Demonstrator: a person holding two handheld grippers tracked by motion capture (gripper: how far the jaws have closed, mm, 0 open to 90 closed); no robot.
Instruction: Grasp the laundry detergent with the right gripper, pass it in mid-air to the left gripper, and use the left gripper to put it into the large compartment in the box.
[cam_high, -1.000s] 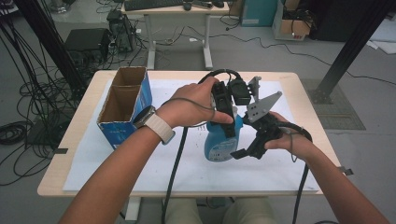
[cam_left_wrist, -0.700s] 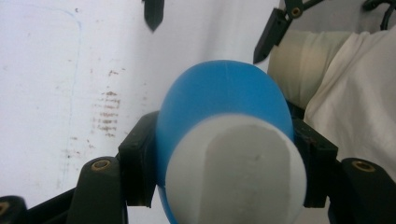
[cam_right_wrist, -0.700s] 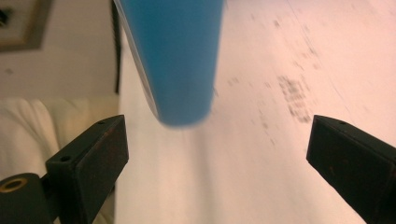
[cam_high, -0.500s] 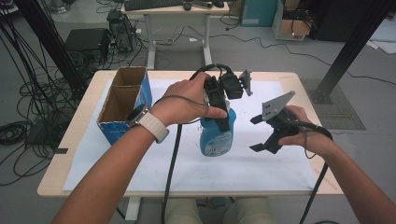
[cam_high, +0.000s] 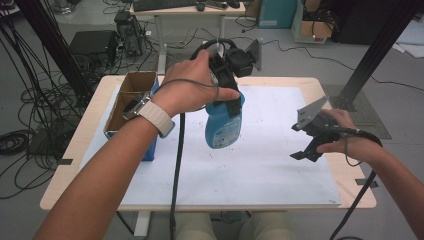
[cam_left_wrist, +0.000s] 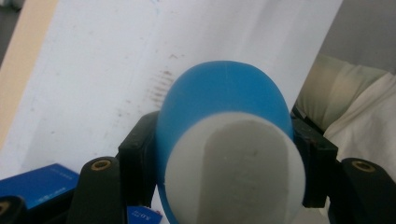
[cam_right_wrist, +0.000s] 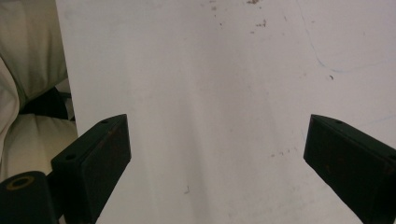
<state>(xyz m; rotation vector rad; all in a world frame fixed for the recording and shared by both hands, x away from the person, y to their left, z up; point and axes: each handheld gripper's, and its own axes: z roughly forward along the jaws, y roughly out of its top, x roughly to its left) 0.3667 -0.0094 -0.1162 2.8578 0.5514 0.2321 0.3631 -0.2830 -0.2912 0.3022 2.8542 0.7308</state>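
Note:
A blue bottle (cam_high: 223, 125) with a white label hangs in the air over the white sheet (cam_high: 260, 165), held near its top by my left gripper (cam_high: 231, 102). In the left gripper view the bottle (cam_left_wrist: 224, 112) points away from the camera, its white end (cam_left_wrist: 233, 172) nearest, and both black jaws press on its sides. My right gripper (cam_high: 303, 151) hovers low over the right part of the sheet, apart from the bottle. Its two black jaws stand wide apart in the right gripper view (cam_right_wrist: 215, 158), with only bare white sheet (cam_right_wrist: 210, 93) between them.
An open cardboard box with blue sides (cam_high: 131, 100) stands at the table's left edge; its blue side (cam_left_wrist: 32, 186) shows in the left gripper view. The wooden table (cam_high: 330, 85) carries the sheet. Cables, a black post and another desk stand beyond.
My left gripper has lifted the blue bottle up off the sheet. My right gripper has let go of the bottle and drawn away to the right, low over the sheet.

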